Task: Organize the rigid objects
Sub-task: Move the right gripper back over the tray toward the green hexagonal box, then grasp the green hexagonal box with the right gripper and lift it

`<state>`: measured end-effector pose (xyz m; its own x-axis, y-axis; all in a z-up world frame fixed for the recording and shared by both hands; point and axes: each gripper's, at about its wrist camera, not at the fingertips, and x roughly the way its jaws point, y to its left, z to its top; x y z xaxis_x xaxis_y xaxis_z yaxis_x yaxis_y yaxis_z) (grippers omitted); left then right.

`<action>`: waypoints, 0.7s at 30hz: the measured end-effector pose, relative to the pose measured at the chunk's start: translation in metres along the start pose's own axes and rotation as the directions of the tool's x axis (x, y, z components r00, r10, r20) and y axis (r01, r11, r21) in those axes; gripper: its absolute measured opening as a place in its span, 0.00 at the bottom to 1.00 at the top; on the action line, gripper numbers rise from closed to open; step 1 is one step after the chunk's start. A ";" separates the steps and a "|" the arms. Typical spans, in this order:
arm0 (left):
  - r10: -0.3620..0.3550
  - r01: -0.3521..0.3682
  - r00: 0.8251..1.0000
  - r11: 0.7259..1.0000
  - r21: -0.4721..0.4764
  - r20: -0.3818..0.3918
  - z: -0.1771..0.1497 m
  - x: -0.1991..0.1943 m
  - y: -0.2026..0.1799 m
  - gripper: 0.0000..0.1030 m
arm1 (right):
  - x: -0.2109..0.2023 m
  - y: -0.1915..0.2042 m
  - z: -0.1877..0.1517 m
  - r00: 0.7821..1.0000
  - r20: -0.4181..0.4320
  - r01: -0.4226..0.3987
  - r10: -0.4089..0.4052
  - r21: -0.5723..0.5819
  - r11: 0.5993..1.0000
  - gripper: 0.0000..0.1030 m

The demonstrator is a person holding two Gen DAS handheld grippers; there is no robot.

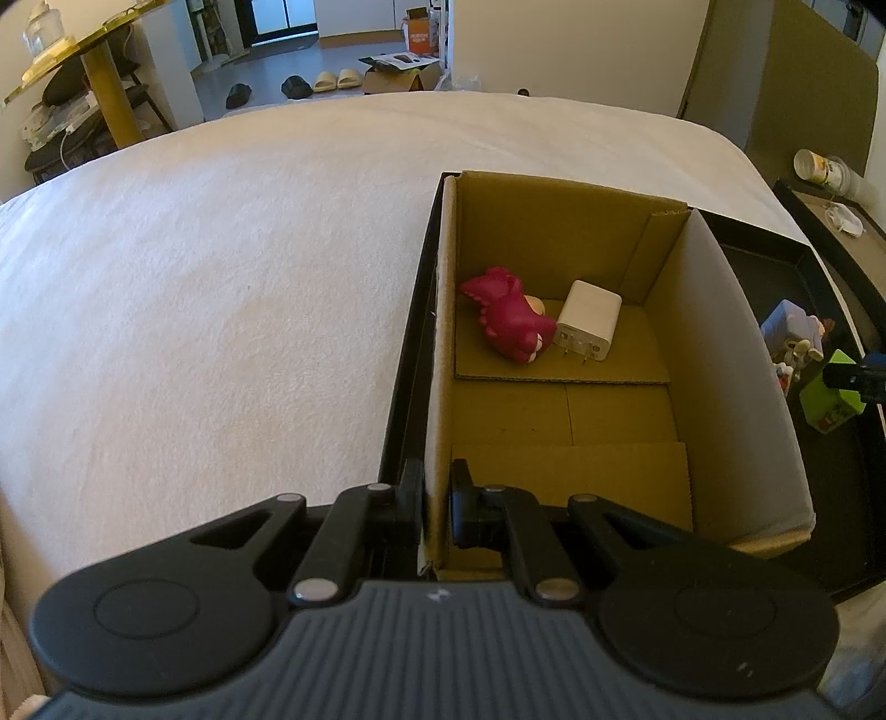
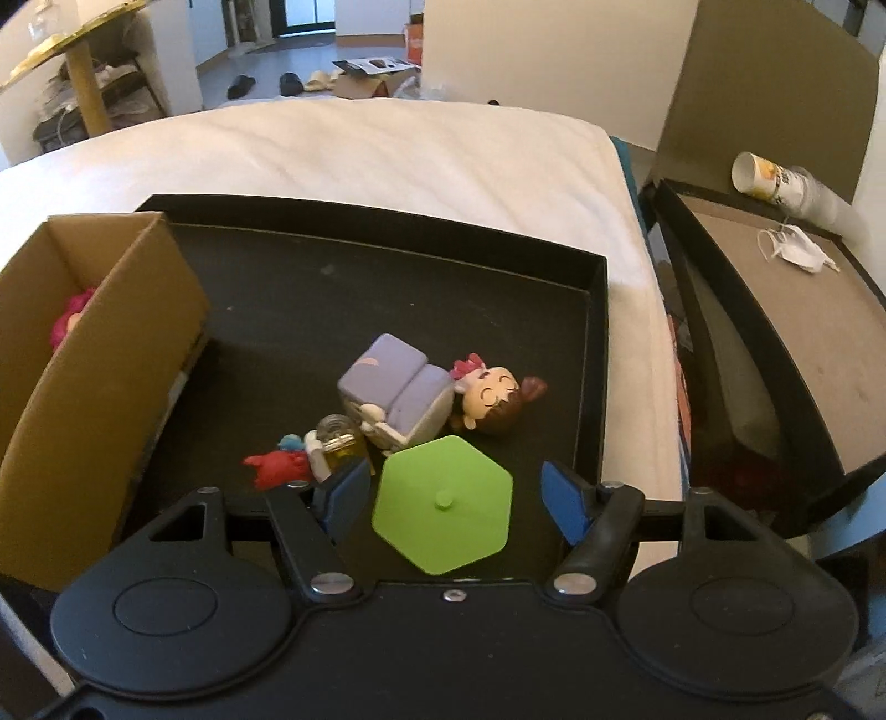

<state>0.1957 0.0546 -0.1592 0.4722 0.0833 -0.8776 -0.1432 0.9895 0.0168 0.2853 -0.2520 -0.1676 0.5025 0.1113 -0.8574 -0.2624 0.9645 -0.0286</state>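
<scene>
My left gripper (image 1: 434, 507) is shut on the near left wall of the cardboard box (image 1: 565, 232). Inside the box lie a pink dinosaur toy (image 1: 512, 321) and a white charger (image 1: 588, 320). My right gripper (image 2: 451, 498) is open, its blue fingers on either side of a green hexagonal block (image 2: 443, 504) without touching it. The block stands in the black tray (image 2: 595, 310). Behind it lie a purple sofa toy (image 2: 396, 387), a girl figurine (image 2: 490, 399), a small glass bottle (image 2: 340, 440) and a red figure (image 2: 277, 468). The green block (image 1: 830, 396) also shows in the left wrist view.
The tray and box rest on a white bed (image 1: 221, 277). A second black box lid (image 2: 775, 343) with a face mask (image 2: 797, 249) and a cup (image 2: 769, 177) stands to the right. A gold round table (image 1: 83, 39) and slippers (image 1: 332, 80) are beyond the bed.
</scene>
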 end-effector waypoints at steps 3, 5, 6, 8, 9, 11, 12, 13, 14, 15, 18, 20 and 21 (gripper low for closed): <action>0.001 -0.001 1.000 1.000 0.001 0.000 0.000 0.000 -0.001 0.08 | 0.005 -0.003 0.000 1.000 -0.021 -0.011 0.011 0.032 0.999 0.66; 0.004 -0.004 1.000 1.000 0.003 0.000 0.000 0.000 -0.002 0.08 | 0.008 -0.003 -0.002 0.999 -0.032 -0.014 0.015 0.038 0.999 0.66; 0.004 -0.004 1.000 1.000 0.004 -0.001 0.000 0.000 -0.002 0.08 | 0.009 -0.002 -0.003 0.999 -0.039 -0.018 0.020 0.038 0.999 0.66; 0.005 -0.005 1.000 1.000 0.004 -0.001 0.000 0.000 -0.002 0.08 | 0.011 -0.002 -0.005 0.998 -0.057 -0.019 0.021 0.037 0.999 0.63; 0.004 -0.004 1.000 1.000 0.004 -0.002 0.000 0.000 -0.002 0.08 | 0.013 -0.002 -0.007 0.997 -0.071 -0.012 0.015 0.034 0.999 0.61; 0.001 -0.001 1.000 1.000 -0.001 -0.004 0.001 0.000 -0.001 0.08 | 0.013 -0.001 -0.009 0.996 -0.084 -0.013 0.016 0.033 0.999 0.51; 0.000 0.000 1.000 1.000 -0.004 -0.005 0.001 0.000 -0.001 0.08 | 0.012 -0.001 -0.009 0.996 -0.086 -0.017 0.020 0.035 0.999 0.51; -0.001 0.001 1.000 1.000 -0.006 -0.006 0.001 0.000 0.000 0.08 | 0.011 -0.001 -0.010 0.996 -0.085 -0.020 0.023 0.035 0.999 0.51; -0.001 0.001 1.000 1.000 -0.006 -0.006 0.001 0.000 0.000 0.08 | 0.008 0.000 -0.011 0.996 -0.082 -0.023 0.026 0.035 0.999 0.50; -0.002 0.002 1.000 1.000 -0.006 -0.006 0.002 0.000 0.000 0.08 | 0.006 0.001 -0.012 0.996 -0.080 -0.023 0.026 0.034 0.999 0.50; -0.006 0.006 1.000 1.000 -0.012 -0.009 0.002 0.001 0.001 0.08 | 0.000 0.003 -0.013 0.997 -0.067 -0.024 0.027 0.036 0.999 0.50; -0.009 0.009 1.000 1.000 -0.013 -0.010 0.002 0.001 0.001 0.08 | -0.004 0.003 -0.013 0.998 -0.061 -0.029 0.032 0.043 0.999 0.50; -0.009 0.009 1.000 1.000 -0.012 -0.009 0.002 0.001 0.001 0.08 | -0.006 0.004 -0.013 0.998 -0.058 -0.027 0.029 0.042 0.999 0.50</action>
<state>0.1974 0.0555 -0.1590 0.4653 0.0728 -0.8822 -0.1489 0.9888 0.0031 0.2706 -0.2518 -0.1690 0.4457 0.1253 -0.8864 -0.2413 0.9703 0.0159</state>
